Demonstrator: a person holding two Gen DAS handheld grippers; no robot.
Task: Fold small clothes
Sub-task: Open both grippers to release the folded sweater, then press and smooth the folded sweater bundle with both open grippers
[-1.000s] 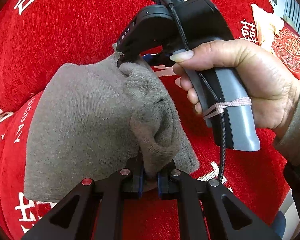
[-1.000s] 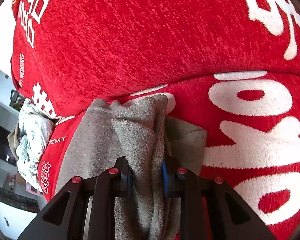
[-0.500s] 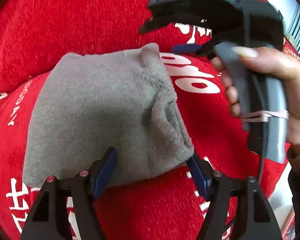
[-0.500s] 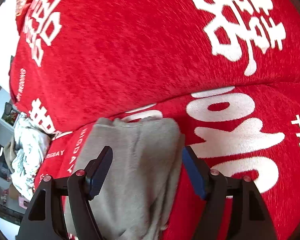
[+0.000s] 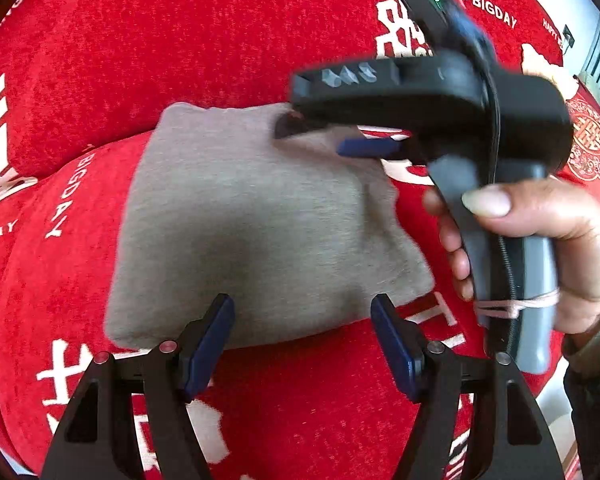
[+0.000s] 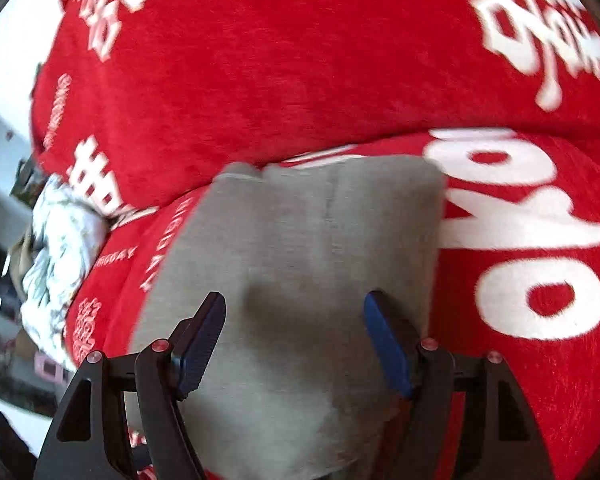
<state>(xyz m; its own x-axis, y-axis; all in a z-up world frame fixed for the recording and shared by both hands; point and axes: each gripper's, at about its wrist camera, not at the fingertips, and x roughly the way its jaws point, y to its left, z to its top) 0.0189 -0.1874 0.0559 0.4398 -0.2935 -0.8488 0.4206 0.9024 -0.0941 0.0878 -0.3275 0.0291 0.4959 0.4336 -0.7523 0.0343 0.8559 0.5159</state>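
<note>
A grey knitted garment [image 5: 256,232] lies folded into a flat, roughly square pad on a red cover [image 5: 188,32] printed with white characters and lettering. The left gripper [image 5: 302,332] stands with its jaws spread wide and released, gripping nothing; the near edge of the garment runs across the gap between its two blue-padded fingers [image 5: 206,344], and the bulk of the cloth stretches away ahead of the tips. Whether the pads touch the fabric cannot be told. In the left wrist view the right gripper [image 5: 312,136] comes in from the far right side, held in the person's right hand [image 5: 540,236], its fingertips hanging over the far right corner of the garment; the picture there is blurred. In the right wrist view the same gripper [image 6: 294,340] has its jaws parted and holding nothing, with the grey garment [image 6: 308,264] filling the space between the fingers and reaching forward well past both tips, its right-hand border just outside the right finger. Beyond the left finger in that view, off the edge of the red cover [image 6: 260,60], a crumpled pale patterned cloth [image 6: 60,248] lies in a heap.
</note>
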